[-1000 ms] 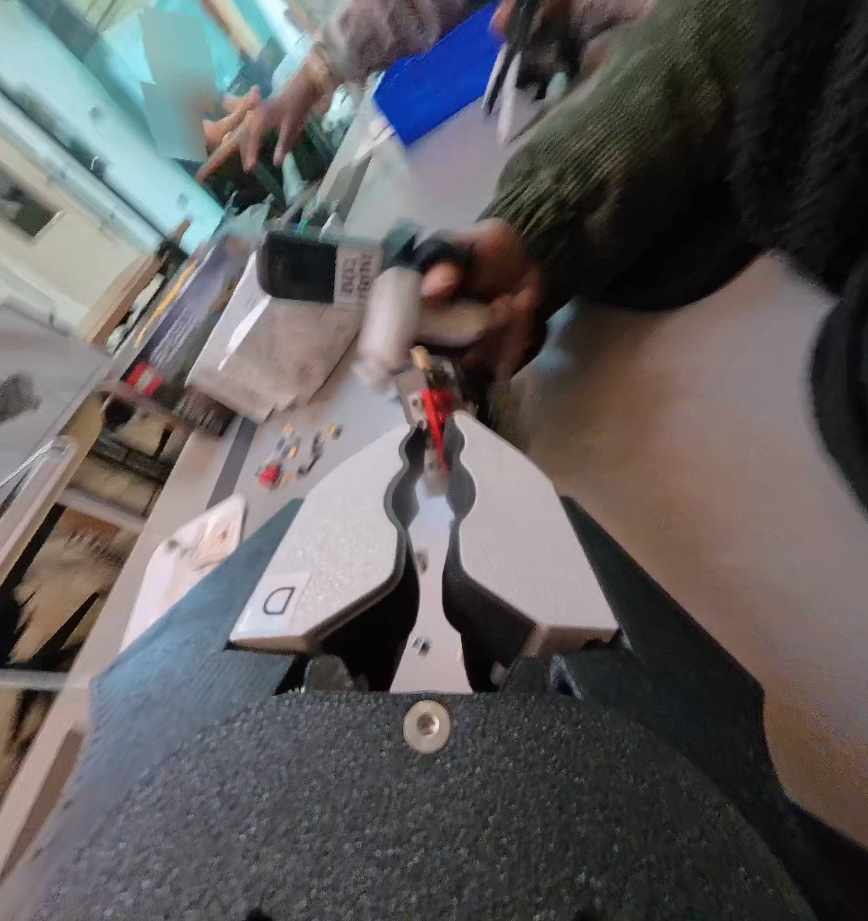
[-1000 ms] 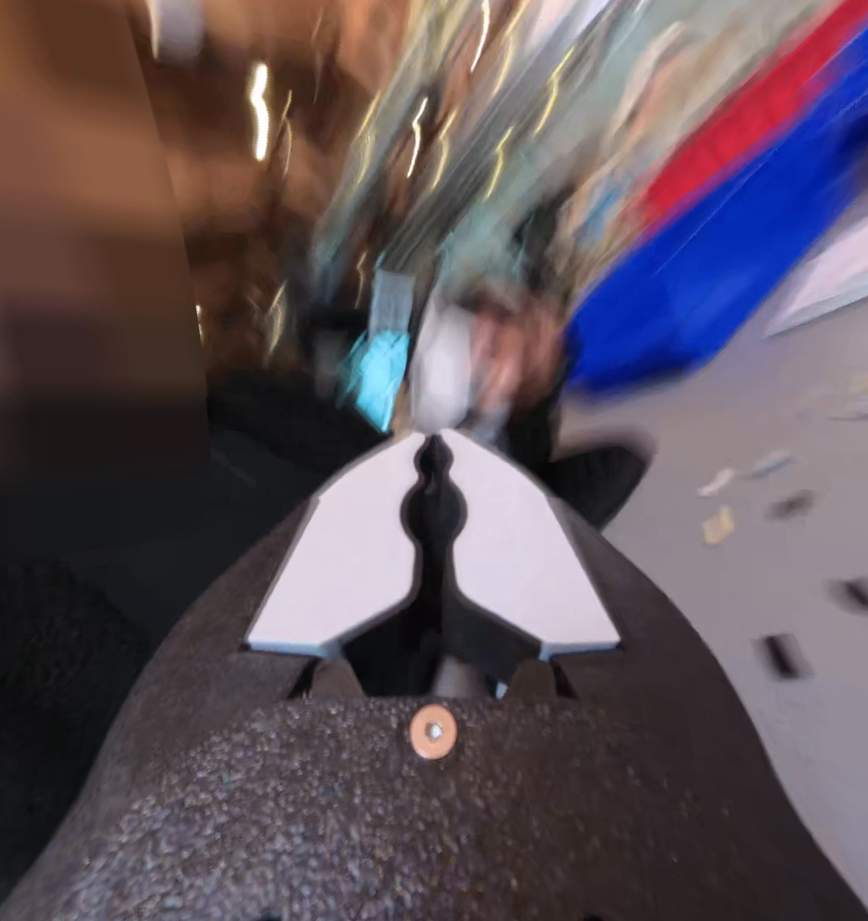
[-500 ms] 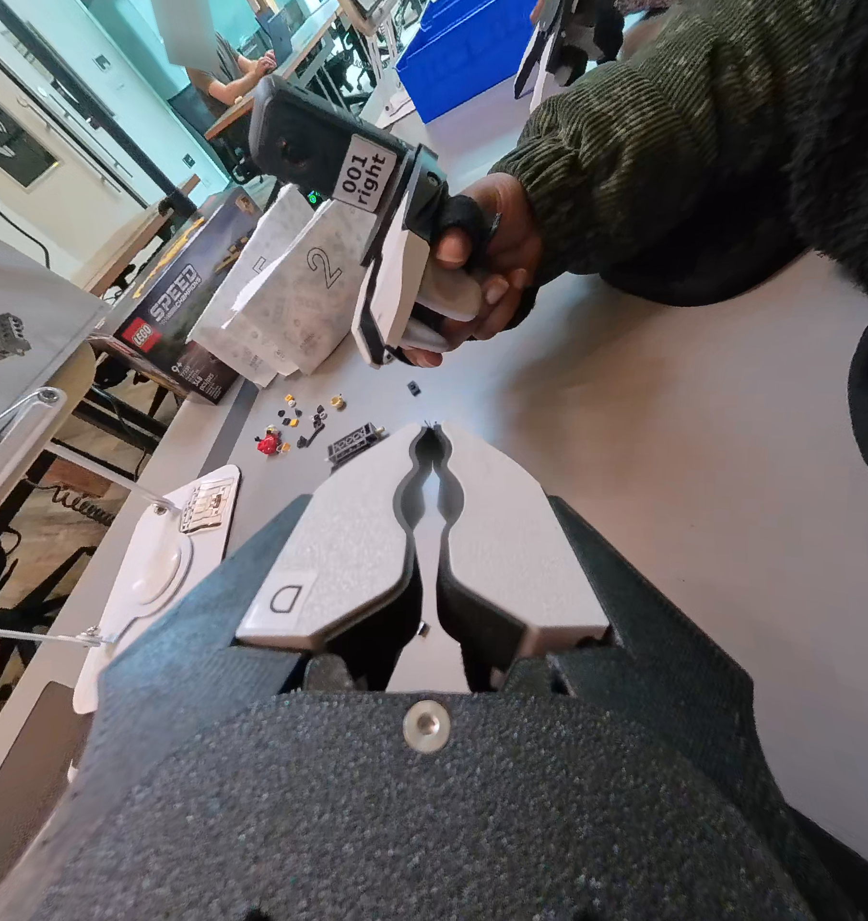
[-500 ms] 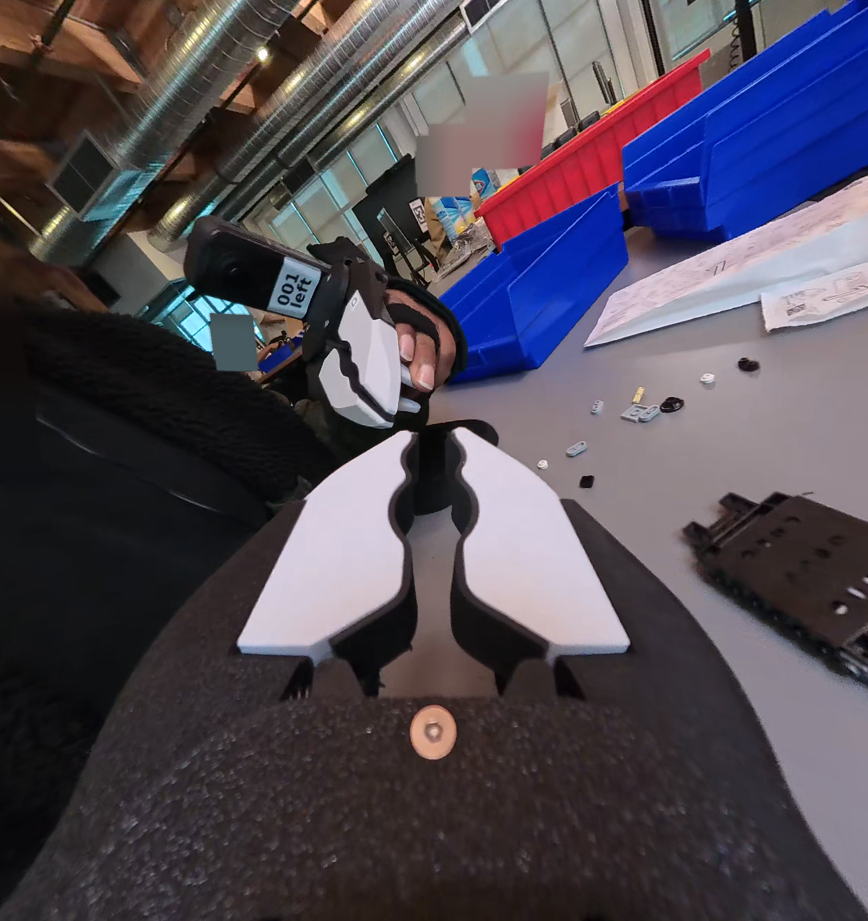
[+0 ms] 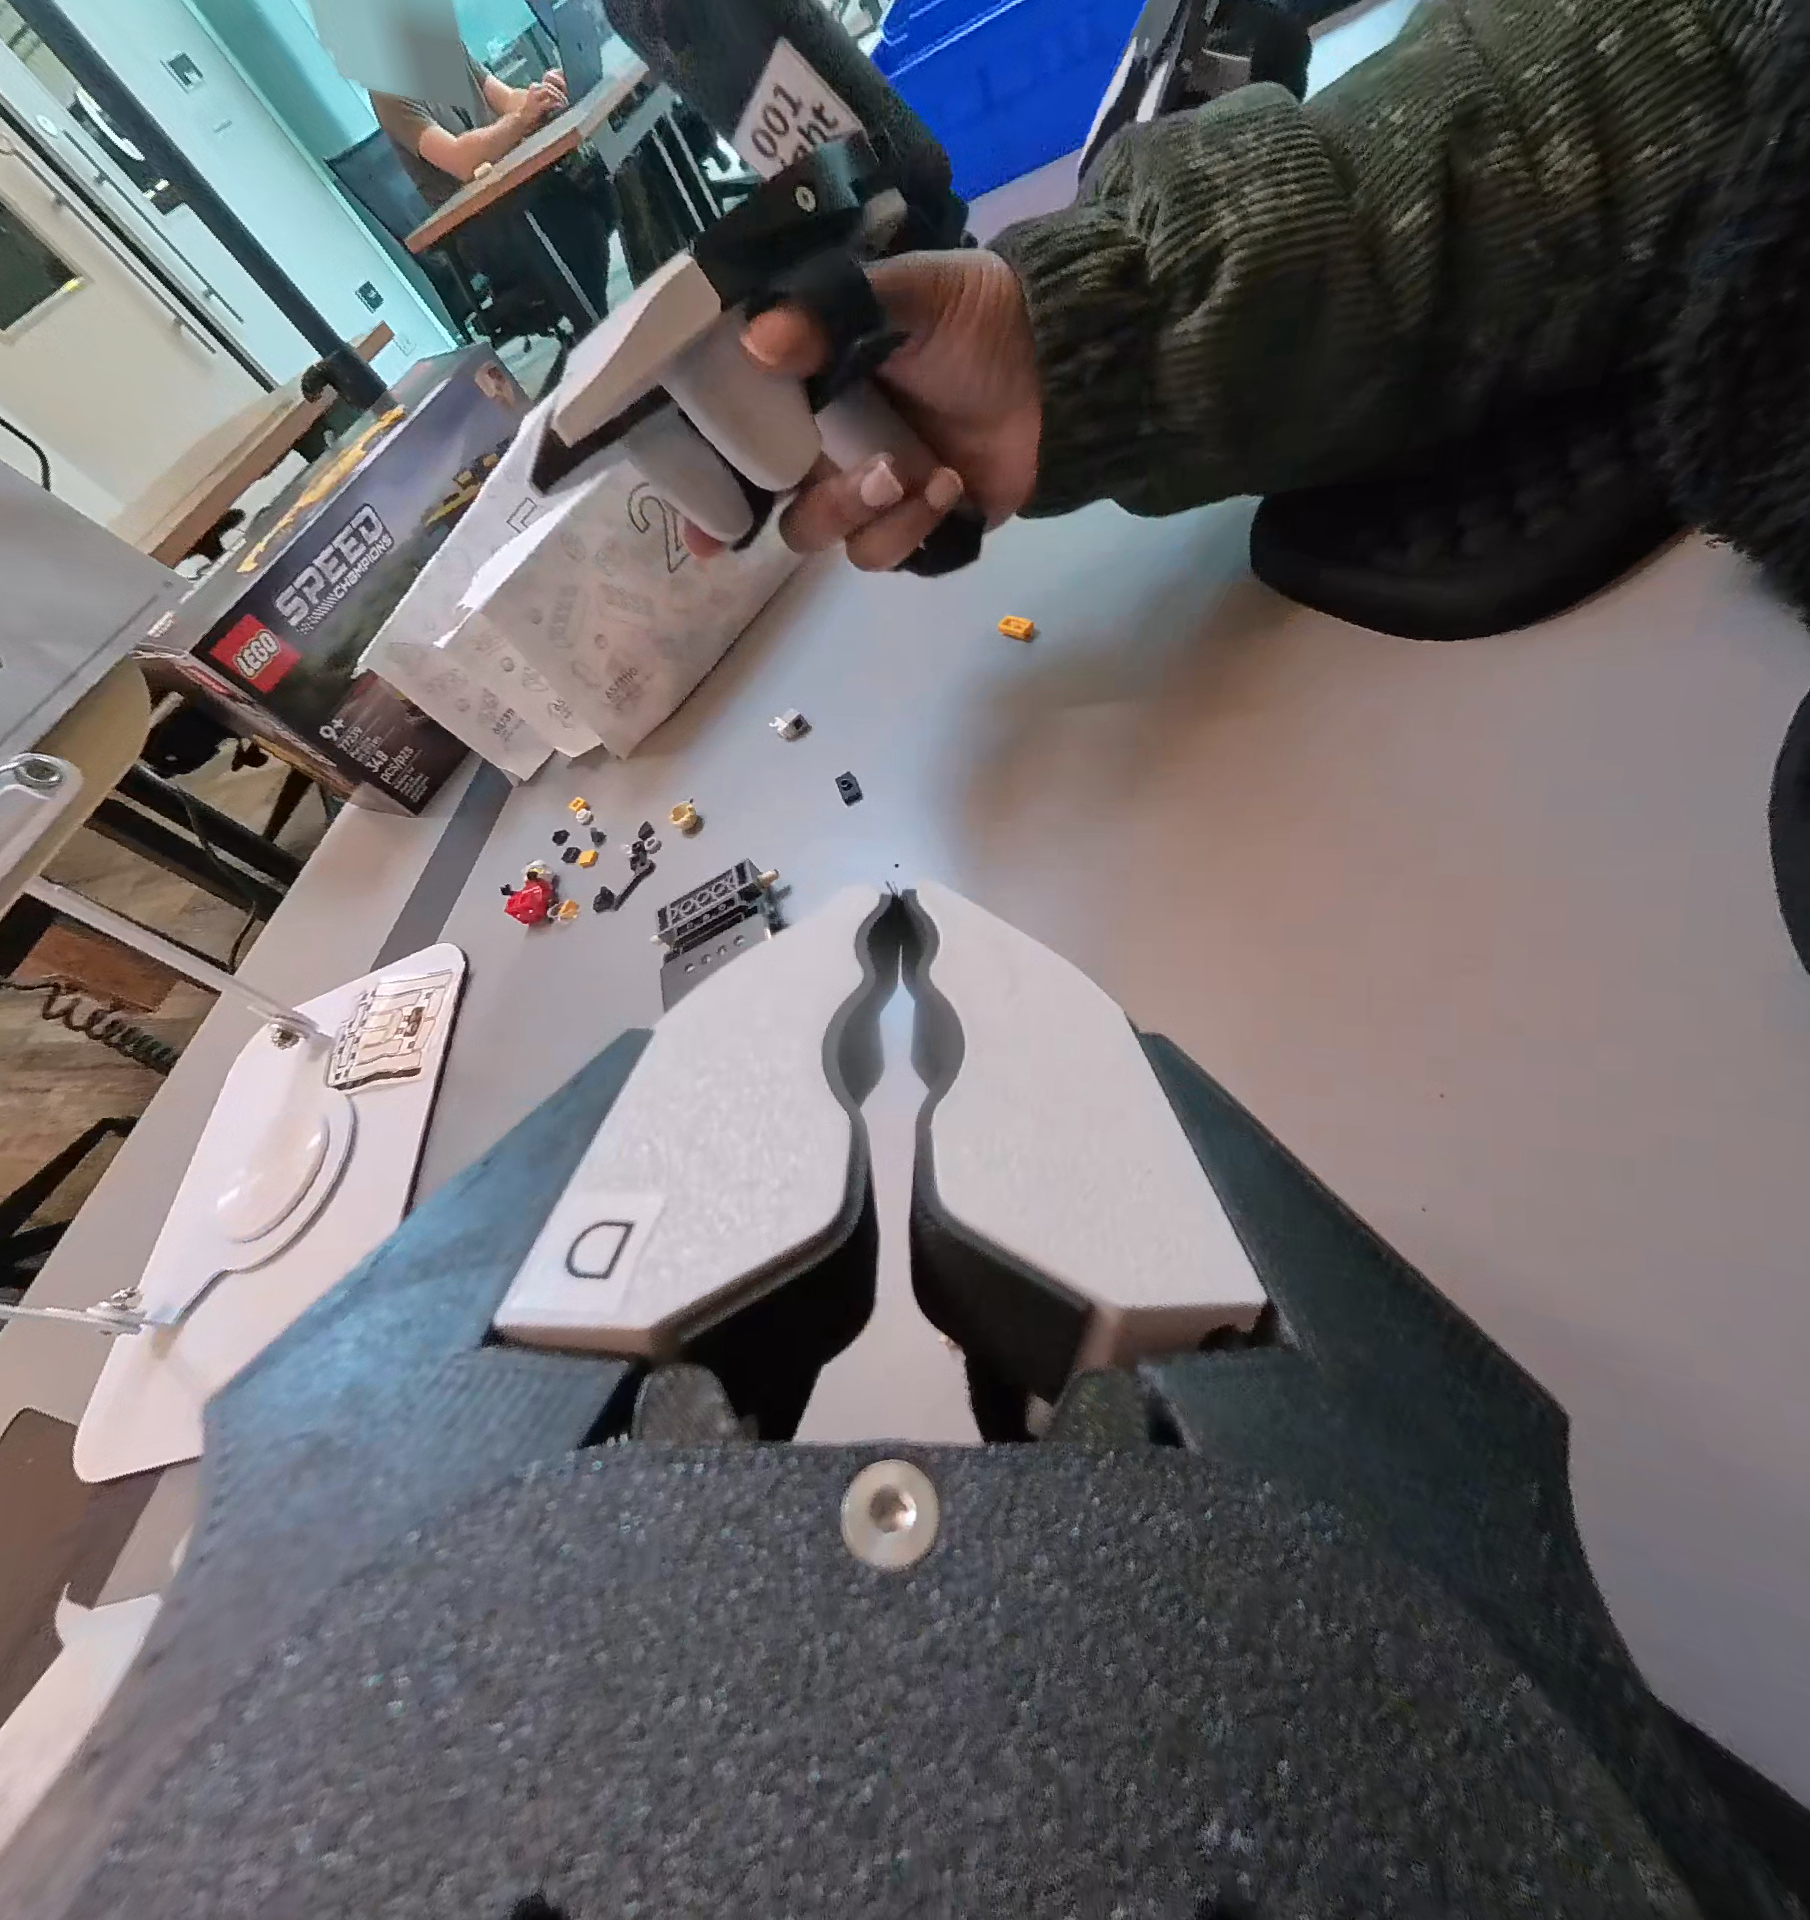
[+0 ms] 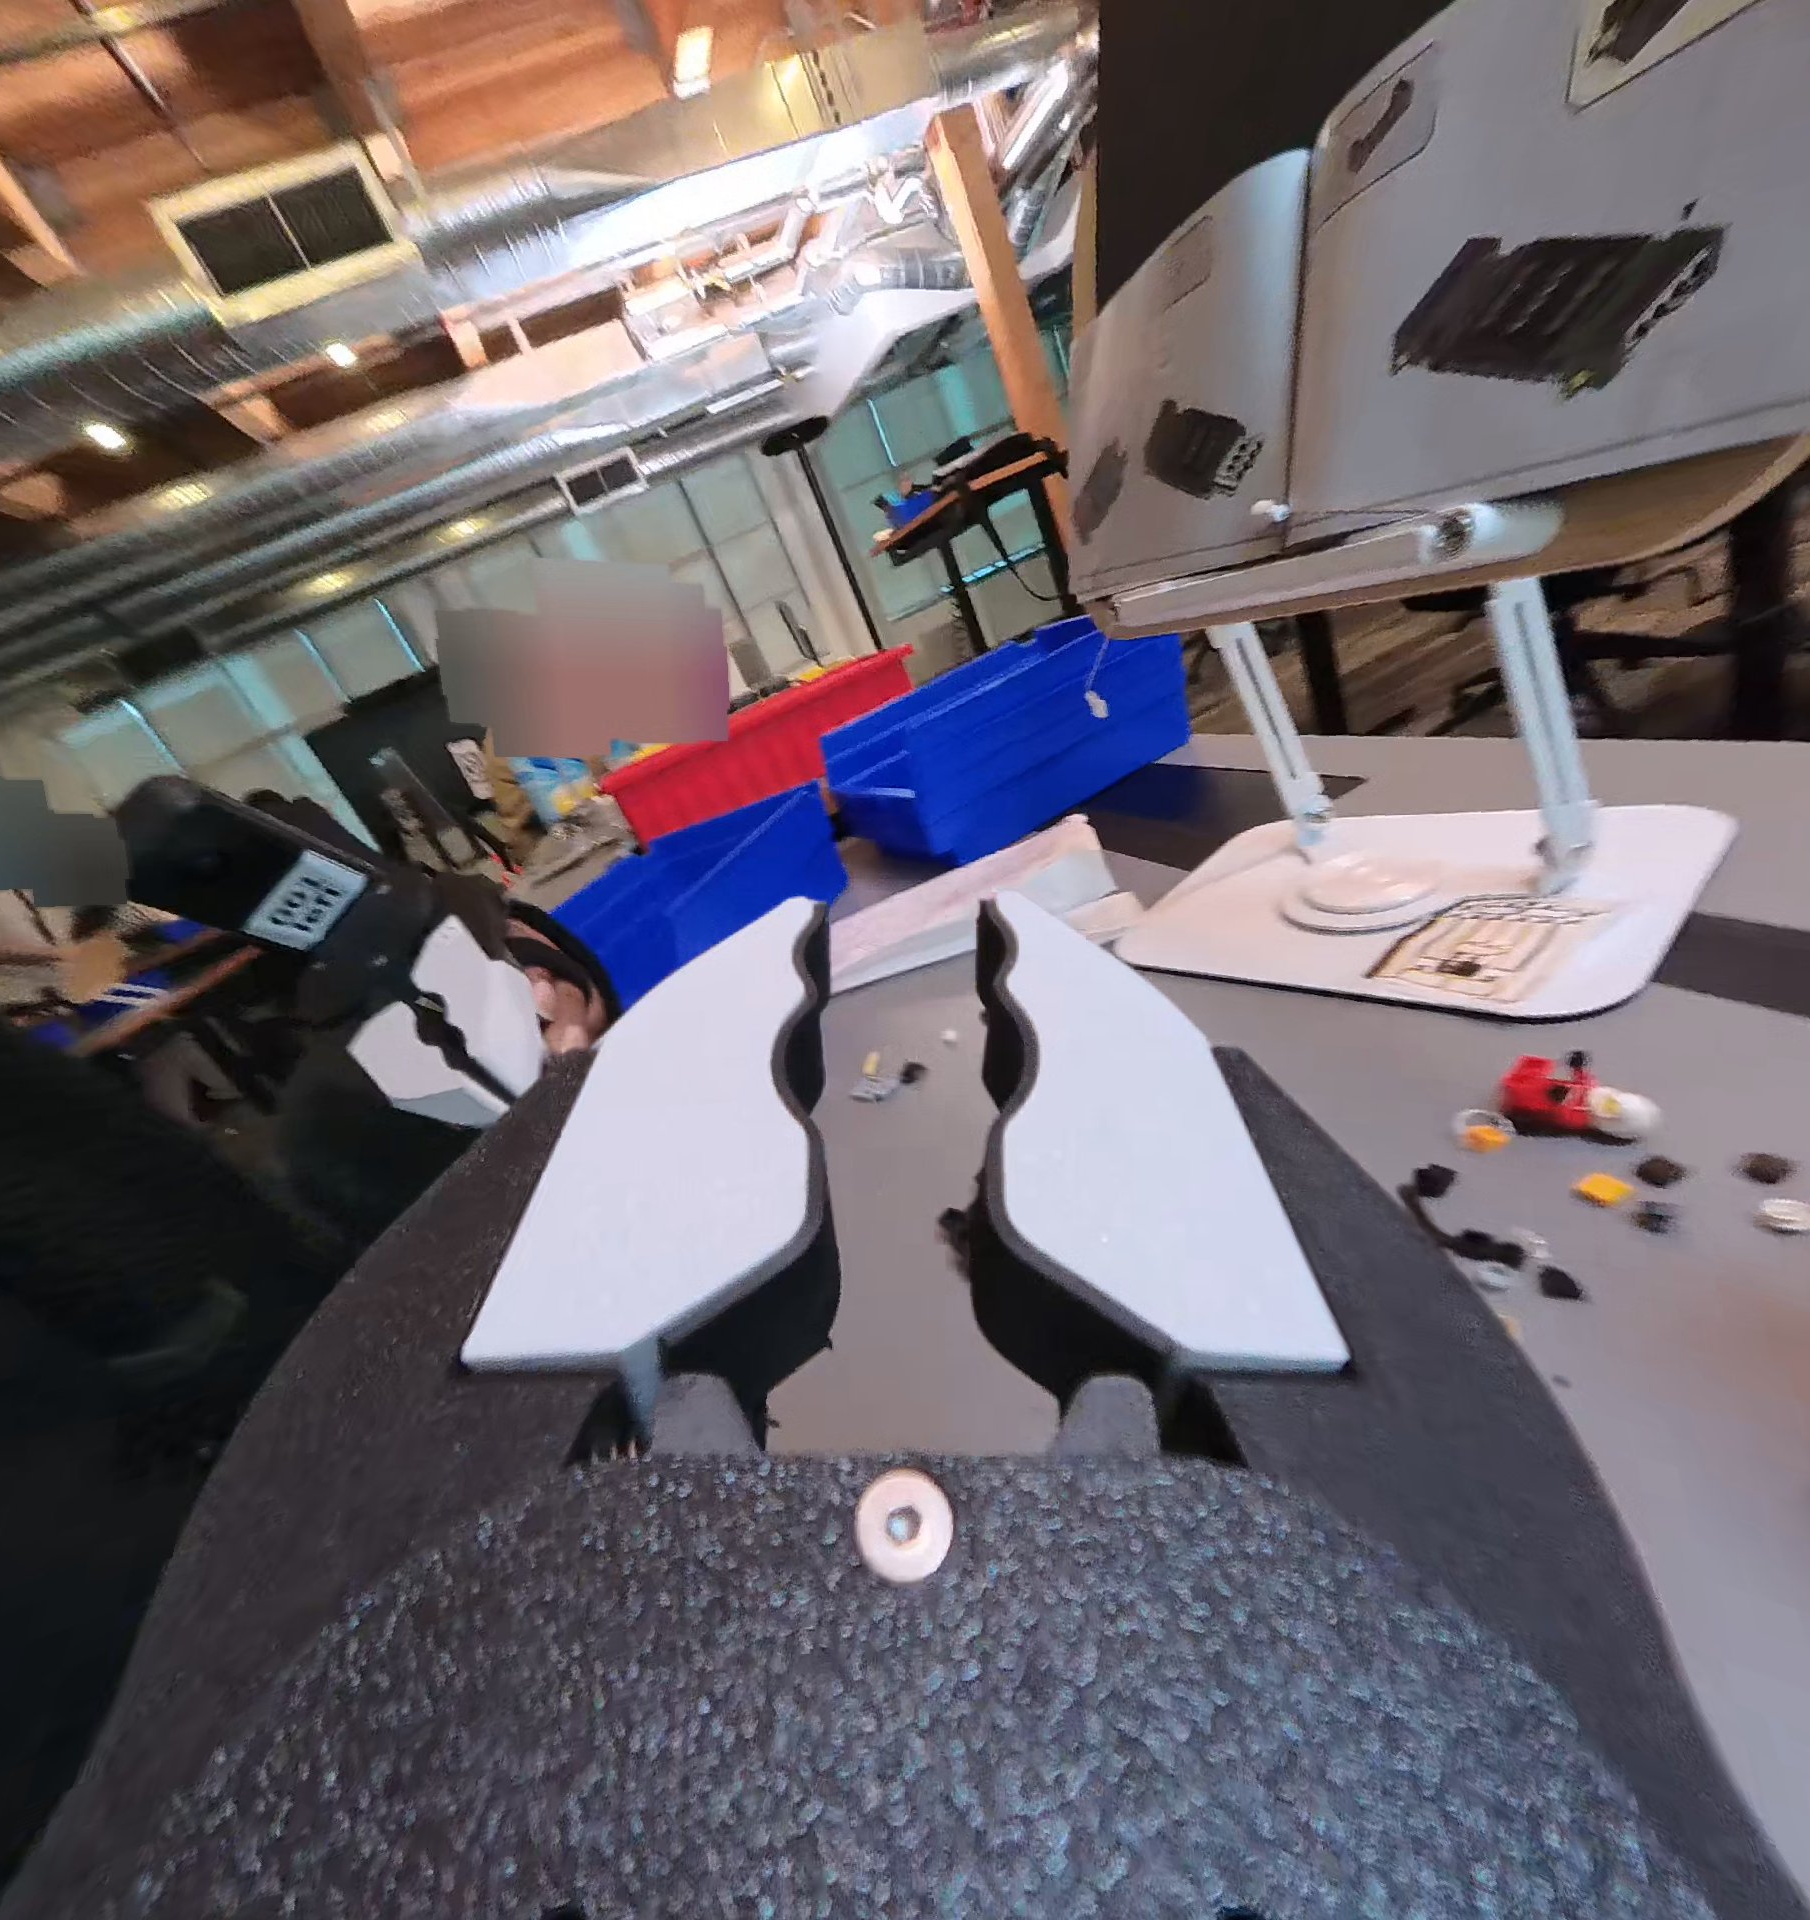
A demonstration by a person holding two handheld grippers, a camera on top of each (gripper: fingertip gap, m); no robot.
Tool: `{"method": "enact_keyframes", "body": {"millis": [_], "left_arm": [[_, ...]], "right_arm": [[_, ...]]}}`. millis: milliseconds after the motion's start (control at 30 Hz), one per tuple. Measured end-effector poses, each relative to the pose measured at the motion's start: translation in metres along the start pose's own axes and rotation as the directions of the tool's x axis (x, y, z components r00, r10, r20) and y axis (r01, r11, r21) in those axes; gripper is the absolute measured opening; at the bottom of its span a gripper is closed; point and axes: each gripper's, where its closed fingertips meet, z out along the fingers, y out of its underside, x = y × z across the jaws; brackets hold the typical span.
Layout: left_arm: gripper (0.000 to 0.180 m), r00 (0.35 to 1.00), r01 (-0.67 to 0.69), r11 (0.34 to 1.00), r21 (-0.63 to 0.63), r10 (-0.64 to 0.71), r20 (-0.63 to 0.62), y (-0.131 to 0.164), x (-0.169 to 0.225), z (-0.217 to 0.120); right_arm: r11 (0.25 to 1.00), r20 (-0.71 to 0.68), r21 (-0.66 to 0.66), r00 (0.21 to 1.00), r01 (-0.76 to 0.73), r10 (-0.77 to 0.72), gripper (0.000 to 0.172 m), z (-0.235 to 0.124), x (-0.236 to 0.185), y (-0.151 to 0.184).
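I see a grey tabletop (image 5: 1400, 935), a white stand base (image 6: 1503, 935) at its far edge and blue bins (image 6: 1005, 748) at the back. My left tongs (image 5: 896, 902) are pressed together, bare, just above the tabletop beside a black brick assembly (image 5: 714, 914). My right tongs (image 6: 901, 920) are spread, nothing between them. Loose small bricks (image 6: 1607, 1184) lie to their right, a red piece (image 6: 1535, 1091) among them.
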Motion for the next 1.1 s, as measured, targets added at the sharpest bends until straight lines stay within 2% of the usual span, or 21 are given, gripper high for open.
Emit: {"method": "enact_keyframes", "body": {"millis": [267,300,367,433,467,533,667,800,933,1000,1033,1100], "left_arm": [[0.004,0.999,0.012,1.000,-0.019,-0.012,-0.034,0.007,0.006,0.007],[0.010,0.999,0.024,1.000,-0.016,-0.025,-0.023,0.007,0.004,0.008],[0.038,0.996,0.090,0.996,0.014,-0.090,0.023,0.005,-0.007,0.008],[0.065,0.974,0.225,0.973,0.059,-0.226,0.026,0.001,-0.018,0.006],[0.070,0.955,0.293,0.953,0.082,-0.295,0.016,0.000,-0.023,0.004],[0.068,0.924,0.378,0.916,0.135,-0.381,-0.002,-0.003,-0.031,-0.003],[0.061,0.895,0.440,0.884,0.159,-0.446,0.002,0.002,-0.042,-0.007],[0.060,0.894,0.442,0.887,0.135,-0.447,0.010,0.009,-0.041,-0.001],[0.060,0.913,0.396,0.916,0.068,-0.401,0.076,0.023,-0.044,0.002],[0.060,0.916,0.386,0.922,0.028,-0.387,0.102,0.032,-0.046,0.003],[0.060,0.916,0.388,0.922,0.017,-0.387,0.108,0.035,-0.047,0.004],[0.060,0.913,0.395,0.919,-0.001,-0.392,0.114,0.040,-0.047,0.005]], "right_arm": [[0.961,-0.075,-0.197,0.975,0.193,-0.211,0.036,0.003,0.011,0.025],[0.950,-0.077,-0.230,0.969,0.210,-0.233,0.038,0.004,0.012,0.031],[0.920,-0.076,-0.308,0.958,0.242,-0.278,0.042,0.007,0.016,0.046],[0.880,-0.081,-0.390,0.942,0.272,-0.327,0.052,0.008,0.023,0.061],[0.860,-0.078,-0.423,0.934,0.286,-0.349,0.056,0.009,0.026,0.068],[0.811,-0.072,-0.488,0.911,0.324,-0.407,0.061,0.008,0.034,0.079],[0.648,-0.013,-0.655,0.851,0.389,-0.525,0.071,0.008,0.058,0.105],[0.493,0.114,-0.762,0.835,0.421,-0.538,0.080,0.017,0.073,0.131],[0.379,0.216,-0.800,0.812,0.466,-0.542,0.084,0.033,0.087,0.146],[0.374,0.251,-0.809,0.841,0.454,-0.479,0.080,0.039,0.085,0.154],[0.372,0.269,-0.818,0.862,0.440,-0.430,0.070,0.039,0.082,0.157],[0.370,0.273,-0.830,0.883,0.417,-0.382,0.068,0.039,0.079,0.159]]}}
